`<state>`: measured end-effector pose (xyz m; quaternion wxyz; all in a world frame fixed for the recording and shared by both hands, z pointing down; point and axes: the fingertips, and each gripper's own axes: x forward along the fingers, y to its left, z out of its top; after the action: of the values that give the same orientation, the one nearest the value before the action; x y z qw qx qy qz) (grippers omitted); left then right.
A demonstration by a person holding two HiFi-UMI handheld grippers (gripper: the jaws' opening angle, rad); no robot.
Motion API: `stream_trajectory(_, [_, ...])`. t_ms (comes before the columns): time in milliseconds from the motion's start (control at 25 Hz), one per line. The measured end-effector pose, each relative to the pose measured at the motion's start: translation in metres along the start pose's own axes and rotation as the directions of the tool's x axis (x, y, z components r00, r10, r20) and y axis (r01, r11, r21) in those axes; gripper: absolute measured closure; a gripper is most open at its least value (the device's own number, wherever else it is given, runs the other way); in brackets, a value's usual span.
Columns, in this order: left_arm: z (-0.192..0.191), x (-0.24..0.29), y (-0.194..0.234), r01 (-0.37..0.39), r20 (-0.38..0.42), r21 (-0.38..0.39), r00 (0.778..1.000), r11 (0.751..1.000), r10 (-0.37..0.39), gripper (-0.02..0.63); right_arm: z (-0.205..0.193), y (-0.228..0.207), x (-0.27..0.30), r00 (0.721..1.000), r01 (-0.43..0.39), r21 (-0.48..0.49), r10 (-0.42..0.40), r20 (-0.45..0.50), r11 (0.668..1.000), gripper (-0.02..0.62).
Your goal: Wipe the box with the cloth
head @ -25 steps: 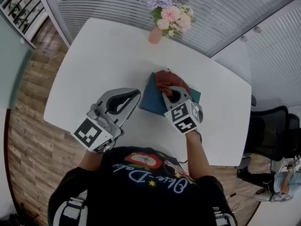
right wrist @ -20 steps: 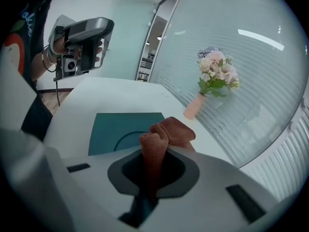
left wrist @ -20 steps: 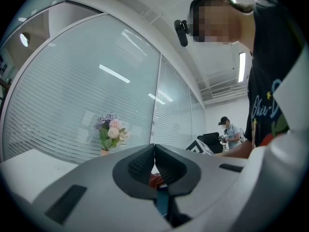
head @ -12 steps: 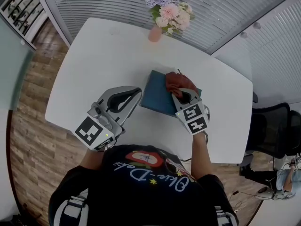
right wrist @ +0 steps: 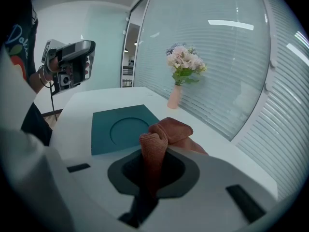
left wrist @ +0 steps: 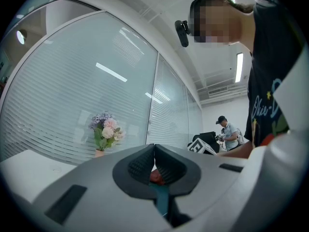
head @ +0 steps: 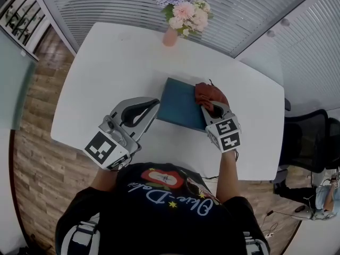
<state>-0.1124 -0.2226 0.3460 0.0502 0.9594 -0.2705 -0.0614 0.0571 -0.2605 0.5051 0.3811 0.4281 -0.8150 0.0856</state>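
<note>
We see the right gripper, jaws clamped on the red-brown cloth, slide across the teal box from near its middle to its right end. The cloth now bunches over that end, and more of the box's top lies bare beside it.

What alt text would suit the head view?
Seen from above, the right tool holds a reddish cloth on the right end of a teal box on a white table. The left tool, shut, is near the box's left edge; flowers stand beyond.
</note>
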Motion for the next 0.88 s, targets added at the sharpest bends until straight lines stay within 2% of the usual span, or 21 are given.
stream_trajectory(440, [0.002, -0.001, -0.011, 0.005, -0.012, 0.008, 1.000, 1.000, -0.005, 0.602, -0.034, -0.031, -0.024, 0.994, 0.108, 0.091, -0.106, -0.016, 0.990, 0.571])
stream_trajectory(600, [0.002, -0.002, -0.012, -0.010, -0.014, 0.010, 1.000, 1.000, 0.011, 0.603, -0.040, -0.037, -0.029, 0.994, 0.110, 0.145, -0.111, 0.002, 0.983, 0.571])
stream_trajectory(760, [0.005, -0.004, -0.016, -0.017, -0.007, 0.012, 1.000, 1.000, 0.017, 0.601, -0.034, -0.046, -0.042, 0.987, 0.150, 0.196, -0.159, 0.034, 0.969, 0.571])
stream_trajectory(880, [0.005, -0.011, -0.016, -0.034, -0.008, 0.013, 0.999, 0.999, 0.034, 0.601, -0.016, -0.054, -0.054, 0.970, 0.202, 0.209, -0.225, 0.094, 0.957, 0.571])
